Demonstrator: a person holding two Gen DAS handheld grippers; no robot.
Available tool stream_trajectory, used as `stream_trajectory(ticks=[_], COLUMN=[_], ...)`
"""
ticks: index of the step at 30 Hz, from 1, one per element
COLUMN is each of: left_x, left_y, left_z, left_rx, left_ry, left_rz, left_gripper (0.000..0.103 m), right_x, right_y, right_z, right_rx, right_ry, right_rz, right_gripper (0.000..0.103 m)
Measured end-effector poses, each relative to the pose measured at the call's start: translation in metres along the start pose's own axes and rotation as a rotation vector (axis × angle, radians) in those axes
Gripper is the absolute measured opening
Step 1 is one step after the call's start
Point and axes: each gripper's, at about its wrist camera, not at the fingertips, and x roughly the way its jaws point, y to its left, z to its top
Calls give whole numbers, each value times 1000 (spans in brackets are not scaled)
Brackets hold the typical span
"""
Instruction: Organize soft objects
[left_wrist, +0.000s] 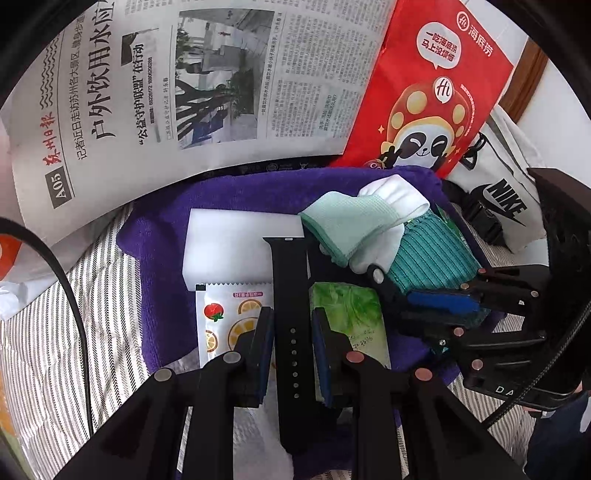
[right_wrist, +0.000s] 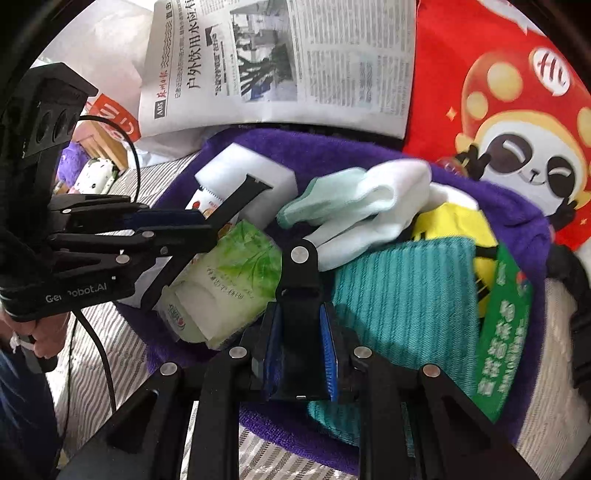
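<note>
Where only the right view shows yellow cloth (right_wrist: 456, 221) — left shows a Nike bag (left_wrist: 506, 199).

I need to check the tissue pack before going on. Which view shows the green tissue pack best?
The right wrist view: the green tissue pack lies nearly whole beside the teal cloth. In the left wrist view only part shows, behind the black strap.

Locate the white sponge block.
In the left wrist view the white sponge block lies centre-left on the purple towel, above the fruit-print sachet, partly behind the black strap.
</note>
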Motion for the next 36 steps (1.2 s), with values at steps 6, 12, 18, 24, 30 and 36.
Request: stream_trajectory(ticks=[6,12,18,24,30,36], left_x=[3,-5,-24,-55,-88,-118], left_y=[2,8,8,-6,-25,-42], left_z=[-3,-8,-14,-21,-37,-56], left_rx=[-2,-20,-31,-14,-25,-54], left_ry=[9,10,-9,-62,-116,-160], left_rz=[3,16,21,47,68,89], left_gripper=[21,24,37,60,72,83], right_x=[0,-3,-22,-53,-87,-122], right_y=[-3,-6,-16,-14,0,18], right_z=[-3,-5,-10,-17,-36,-59], right_rx=[-7,8,53,101,151,214], right_ry=[-11,-17,-50,-100,-153,-201], right_rz=[13,40,59,46,10,-42], right_gripper=[22,24,40,55,71,90])
